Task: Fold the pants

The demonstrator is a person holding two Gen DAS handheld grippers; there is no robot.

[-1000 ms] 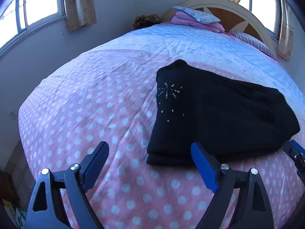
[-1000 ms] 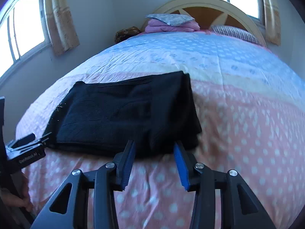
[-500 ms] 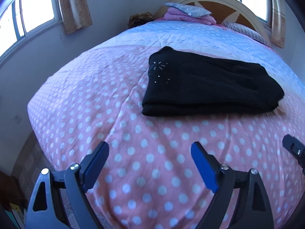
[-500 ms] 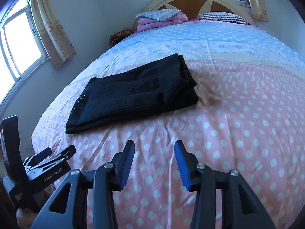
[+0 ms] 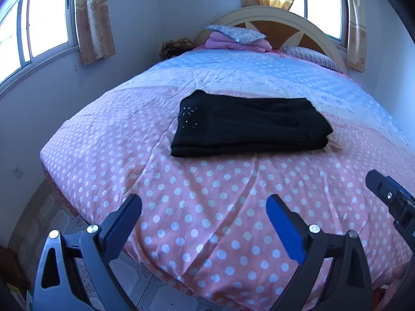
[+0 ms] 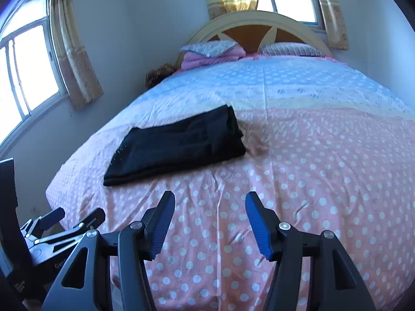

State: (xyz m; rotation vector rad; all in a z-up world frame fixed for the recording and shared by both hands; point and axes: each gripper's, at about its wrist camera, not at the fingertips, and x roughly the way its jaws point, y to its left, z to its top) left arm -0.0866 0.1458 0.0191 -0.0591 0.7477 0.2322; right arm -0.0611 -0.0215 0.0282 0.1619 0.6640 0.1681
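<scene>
The pants [image 5: 249, 125] lie folded into a flat black rectangle on the pink dotted part of the bed [image 5: 207, 207], toward its left side and about midway up. The layers stack evenly; the near edge is a clean fold, and a small cluster of studs shows at the left end. The right end looks a little thicker, where the layers turn.

The left gripper [image 5: 203, 220] hangs over the near edge of the bed, jaws wide, holding nothing, well apart from the pants. The right gripper [image 6: 210, 219] is also clear of the cloth, jaws moderately open and empty, over bare bedspread.

Judging by this, the fold looks finished, and the step in hand is to back away without disturbing it. To do that well, keep both grippers high and draw straight back, so no finger catches the bedspread and drags the bundle. If a last tidy is wanted, it would be a light press on the thicker right end, not a fresh grip.

Beyond, folded pink bedding [image 5: 236, 42] and a striped pillow [image 5: 308, 55] sit by the headboard [image 5: 280, 16].
</scene>
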